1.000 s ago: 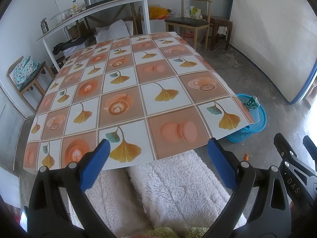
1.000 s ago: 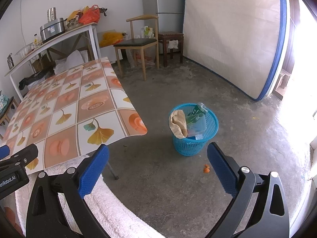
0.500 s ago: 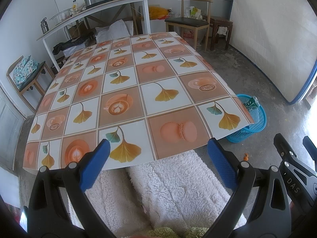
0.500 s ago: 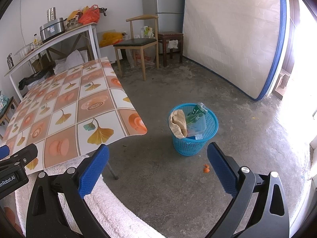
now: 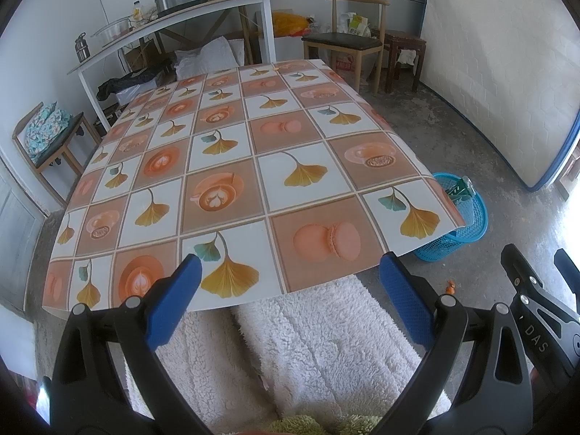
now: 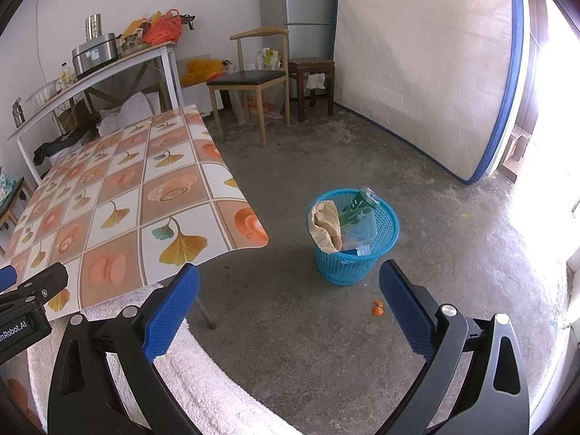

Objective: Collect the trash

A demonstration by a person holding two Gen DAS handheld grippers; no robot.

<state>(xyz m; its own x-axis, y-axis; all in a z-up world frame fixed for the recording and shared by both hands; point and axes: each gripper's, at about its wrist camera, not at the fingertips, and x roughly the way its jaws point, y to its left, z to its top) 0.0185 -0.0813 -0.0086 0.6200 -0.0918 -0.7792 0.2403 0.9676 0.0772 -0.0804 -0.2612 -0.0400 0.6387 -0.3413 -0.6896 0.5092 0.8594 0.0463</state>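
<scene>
I hold both grippers with jaws spread wide and empty: left gripper (image 5: 286,297) over the tiled table (image 5: 232,166), right gripper (image 6: 288,302) facing the blue trash basket (image 6: 353,235) on the floor, an orange scrap (image 6: 377,309) just beside it.

Bright daylight blows out the right edge; sharp frames, fisheye-curved, dark corners.
</scene>
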